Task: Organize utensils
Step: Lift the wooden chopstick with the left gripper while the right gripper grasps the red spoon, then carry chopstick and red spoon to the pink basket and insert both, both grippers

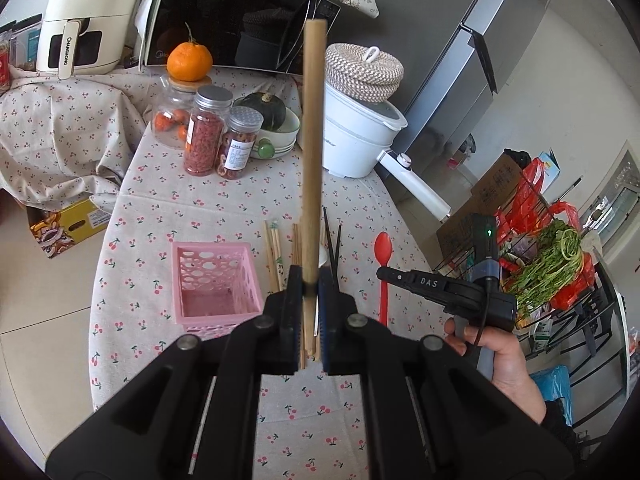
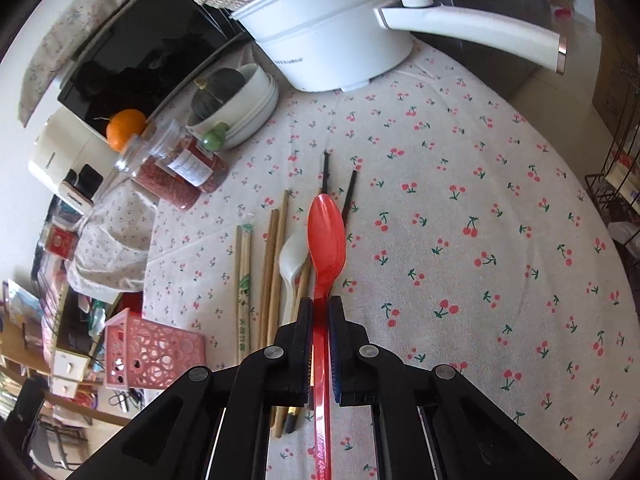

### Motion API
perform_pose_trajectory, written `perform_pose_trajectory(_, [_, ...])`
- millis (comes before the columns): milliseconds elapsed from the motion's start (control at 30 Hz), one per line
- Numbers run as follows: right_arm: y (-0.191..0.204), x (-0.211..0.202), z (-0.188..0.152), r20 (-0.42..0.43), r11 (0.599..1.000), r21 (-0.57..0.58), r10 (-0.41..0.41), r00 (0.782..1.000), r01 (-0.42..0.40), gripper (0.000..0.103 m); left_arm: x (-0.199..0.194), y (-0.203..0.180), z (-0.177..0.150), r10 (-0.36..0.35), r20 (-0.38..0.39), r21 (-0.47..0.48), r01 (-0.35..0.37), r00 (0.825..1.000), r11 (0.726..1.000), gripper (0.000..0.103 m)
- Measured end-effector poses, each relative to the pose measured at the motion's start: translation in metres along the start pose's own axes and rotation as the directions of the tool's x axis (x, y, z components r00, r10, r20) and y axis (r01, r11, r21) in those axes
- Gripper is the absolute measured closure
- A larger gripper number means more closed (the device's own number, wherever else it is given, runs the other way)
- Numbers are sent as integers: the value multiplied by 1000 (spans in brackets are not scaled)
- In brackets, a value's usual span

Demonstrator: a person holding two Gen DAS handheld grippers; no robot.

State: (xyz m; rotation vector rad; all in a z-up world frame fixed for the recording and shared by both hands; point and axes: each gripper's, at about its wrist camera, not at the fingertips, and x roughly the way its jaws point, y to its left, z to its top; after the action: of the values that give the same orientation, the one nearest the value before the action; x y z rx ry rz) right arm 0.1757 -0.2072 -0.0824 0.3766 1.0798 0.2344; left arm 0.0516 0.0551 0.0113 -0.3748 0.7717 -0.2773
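My left gripper point(image 1: 310, 280) is shut on a wooden chopstick point(image 1: 312, 140) and holds it above the table, pointing away from me. A pink perforated basket point(image 1: 216, 280) stands just to its left, empty. My right gripper point(image 2: 320, 304) has its jaws closed around the handle of a red plastic spoon point(image 2: 326, 236); the spoon also shows in the left wrist view point(image 1: 383, 252), lying on the cloth. Several wooden chopsticks point(image 2: 272, 264), a white spoon point(image 2: 292, 256) and two black chopsticks point(image 2: 348, 196) lie left of and beyond the red spoon.
The table wears a cherry-print cloth point(image 2: 480, 200). At the back stand a white electric pot point(image 1: 356, 136), jars of dried goods point(image 1: 204, 136), a bowl holding a dark squash point(image 1: 276, 120) and a microwave point(image 1: 240, 20). A wire rack with greens point(image 1: 552, 272) stands at right.
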Motion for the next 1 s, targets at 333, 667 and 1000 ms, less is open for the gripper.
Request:
perform_pose_trajectory(333, [33, -74, -14, 222, 988, -125, 116, 968, -90, 96, -43, 5, 18, 84, 209, 14, -89, 974, 996, 95])
perform_pose_trajectory(667, [55, -77, -24, 269, 975, -202, 141, 953, -88, 96, 4, 45, 21, 205, 88, -1, -206, 975, 979, 95])
perform_pose_trajectory(1000, [75, -63, -32, 249, 965, -250, 146, 957, -82, 96, 42, 57, 18, 219, 5, 13, -220, 976, 976, 95])
